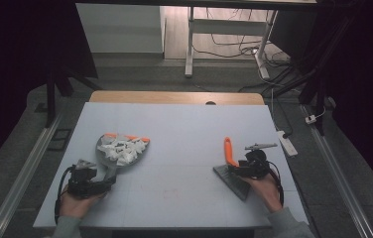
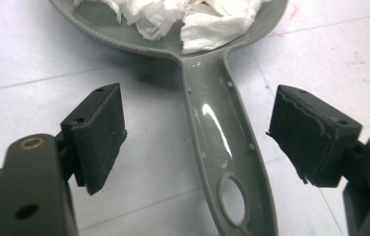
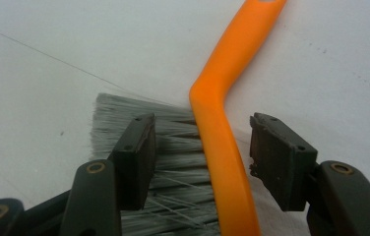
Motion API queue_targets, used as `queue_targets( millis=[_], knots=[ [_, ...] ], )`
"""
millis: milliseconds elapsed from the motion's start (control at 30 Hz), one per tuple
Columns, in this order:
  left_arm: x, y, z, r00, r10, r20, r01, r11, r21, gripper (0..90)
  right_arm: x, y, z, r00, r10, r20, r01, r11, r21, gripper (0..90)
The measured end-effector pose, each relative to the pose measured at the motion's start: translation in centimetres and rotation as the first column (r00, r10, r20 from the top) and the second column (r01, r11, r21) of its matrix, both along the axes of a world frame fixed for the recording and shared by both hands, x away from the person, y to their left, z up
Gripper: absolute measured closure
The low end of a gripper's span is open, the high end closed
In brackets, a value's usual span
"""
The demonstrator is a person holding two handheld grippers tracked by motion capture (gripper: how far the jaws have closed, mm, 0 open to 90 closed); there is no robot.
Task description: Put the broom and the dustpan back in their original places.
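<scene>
Dustpan: grey, it lies on the left part of the desk, with its handle pointing toward the person; in the left gripper view the handle runs up between the two jaws, and the pan's far part is cut off by the top edge.
Paper scraps: white torn pieces, heaped inside the pan; how many, I cannot tell.
Orange strip: it shows along the far edge of the dustpan, partly hidden by the paper; what it is I cannot make out.
Left gripper: held in the left hand at the near end of the handle; its jaws stand apart on both sides of the handle and the pads do not touch it.
Brush: it lies on the right part of the desk, orange handle pointing away from the person, grey bristles spread flat; the near end is hidden under the gripper.
Right gripper: held in the right hand above the brush; its jaws are wide apart, the orange handle passes between them with free space on each side, and the left jaw stands over the bristles.
Background: floor, table legs and cables behind the desk, dark and hard to read.
</scene>
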State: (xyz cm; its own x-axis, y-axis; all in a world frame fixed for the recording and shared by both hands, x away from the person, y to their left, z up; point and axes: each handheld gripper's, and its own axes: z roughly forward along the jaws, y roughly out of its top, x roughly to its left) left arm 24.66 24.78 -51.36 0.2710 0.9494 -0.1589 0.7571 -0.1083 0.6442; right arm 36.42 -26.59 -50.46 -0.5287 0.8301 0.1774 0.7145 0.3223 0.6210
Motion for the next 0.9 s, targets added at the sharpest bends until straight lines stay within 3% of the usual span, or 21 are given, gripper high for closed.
queue_targets(
  millis=[167,333,467,567,700,900],
  knots=[
    [-0.6,-0.1,0.9,0.9968,-0.07,0.039,0.069,0.9973,0.026,25.5,-0.9,-0.4,0.5,0.9985,0.027,0.048,-0.028,0.9994,0.021,43.5],
    [-0.3,0.2,0.8,0.986,-0.158,0.053,0.159,0.9873,-0.006,27.0,-2.3,-0.2,1.2,0.988,0.121,0.096,-0.125,0.9916,0.034,44.9],
    [-0.3,0.6,0.5,0.9779,-0.204,0.048,0.205,0.9782,-0.032,27.6,-3.1,-0.3,1.1,0.9796,0.158,0.124,-0.161,0.9868,0.015,45.0],
    [-0.3,0.9,0.4,0.9733,-0.225,0.045,0.227,0.973,-0.042,27.8,-3.8,-0.9,1.0,0.9757,0.161,0.149,-0.162,0.9868,-0.008,45.9],
    [-0.4,0.9,0.3,0.9674,-0.249,0.045,0.252,0.9662,-0.057,28.2,-4.4,-1.8,1.0,0.9696,0.166,0.179,-0.168,0.9857,-0.004,46.1],
    [-0.4,0.6,0.4,0.9678,-0.248,0.045,0.25,0.9665,-0.057,27.9,-4.9,-2.1,1.3,0.9586,0.192,0.21,-0.198,0.9802,0.007,46.0]
  ],
)
